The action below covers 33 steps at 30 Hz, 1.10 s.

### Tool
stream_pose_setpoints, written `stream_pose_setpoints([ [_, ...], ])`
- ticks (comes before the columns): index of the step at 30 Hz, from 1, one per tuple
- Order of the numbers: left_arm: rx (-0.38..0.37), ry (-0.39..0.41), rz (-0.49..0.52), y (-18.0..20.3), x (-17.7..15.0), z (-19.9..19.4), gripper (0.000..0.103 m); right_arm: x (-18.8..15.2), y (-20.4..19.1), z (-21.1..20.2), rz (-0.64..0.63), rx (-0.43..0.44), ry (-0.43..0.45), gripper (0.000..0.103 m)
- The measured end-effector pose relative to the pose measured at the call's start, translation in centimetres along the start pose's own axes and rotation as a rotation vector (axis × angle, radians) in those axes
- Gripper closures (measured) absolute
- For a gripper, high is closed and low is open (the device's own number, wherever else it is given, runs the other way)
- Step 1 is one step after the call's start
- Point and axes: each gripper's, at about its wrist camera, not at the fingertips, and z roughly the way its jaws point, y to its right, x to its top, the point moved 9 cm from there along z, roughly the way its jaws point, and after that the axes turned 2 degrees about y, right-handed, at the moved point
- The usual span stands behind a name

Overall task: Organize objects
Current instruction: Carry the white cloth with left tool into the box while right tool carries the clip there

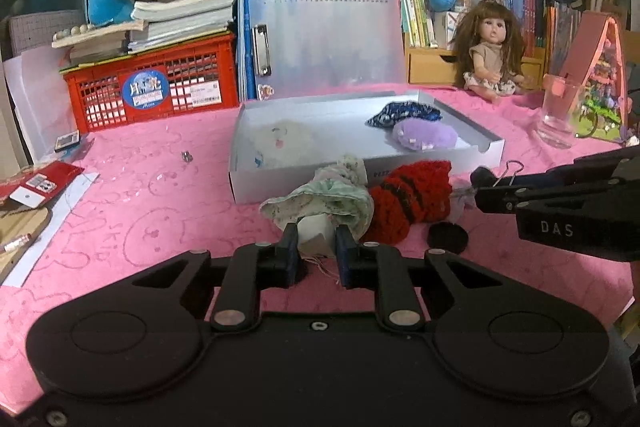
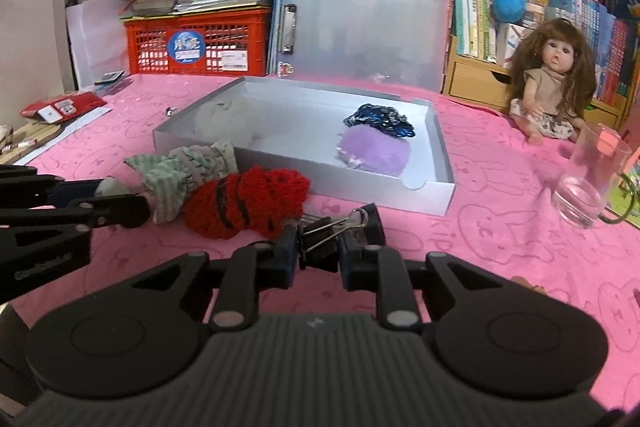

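Note:
In the left wrist view my left gripper (image 1: pixel 317 247) is shut on the white end of a green-and-white floral cloth (image 1: pixel 332 199), which lies on the pink tablecloth touching a red crocheted piece (image 1: pixel 412 203) with black stripes. My right gripper (image 1: pixel 482 189) comes in from the right, beside the red piece. In the right wrist view my right gripper (image 2: pixel 318 253) is shut on a black binder clip (image 2: pixel 326 239), just in front of the red crocheted piece (image 2: pixel 248 203). The left gripper (image 2: pixel 124 201) holds the cloth (image 2: pixel 188 167) at the left.
Behind the cloth stands a shallow grey box (image 1: pixel 472 131) holding a purple plush (image 1: pixel 424 137), a blue knitted piece (image 1: pixel 404 113) and a white plush. A drinking glass (image 1: pixel 558 115) and a doll (image 1: pixel 490 51) are at the right. A red crate (image 1: pixel 152 87), books and plush toys line the back.

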Motion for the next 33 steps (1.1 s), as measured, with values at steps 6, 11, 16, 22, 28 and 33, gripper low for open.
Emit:
stream_pose_setpoints([
  [6,-0.008,0.044,-0.010,-0.1,1.9,-1.0,0.084,1.3,0.9,-0.4,0.028,-0.005,0.022,0.078],
  [11,-0.015,0.083,-0.013,-0.1,3.7,-1.6,0.085,2.7,2.1,-0.4,0.057,-0.020,0.034,0.078],
  [16,-0.013,0.120,-0.017,-0.5,5.6,-1.7,0.085,3.7,3.2,0.1,0.086,-0.032,0.037,0.078],
  [22,-0.009,0.136,-0.040,-1.4,7.4,-0.7,0.085,4.6,4.3,1.0,0.128,-0.032,0.039,0.078],
  [28,-0.008,0.104,-0.075,-2.3,8.2,2.2,0.085,5.3,5.7,2.5,0.181,-0.033,0.019,0.078],
  [33,-0.008,0.069,-0.096,-2.9,8.2,5.2,0.085,5.4,6.8,4.0,0.226,-0.025,-0.010,0.078],
])
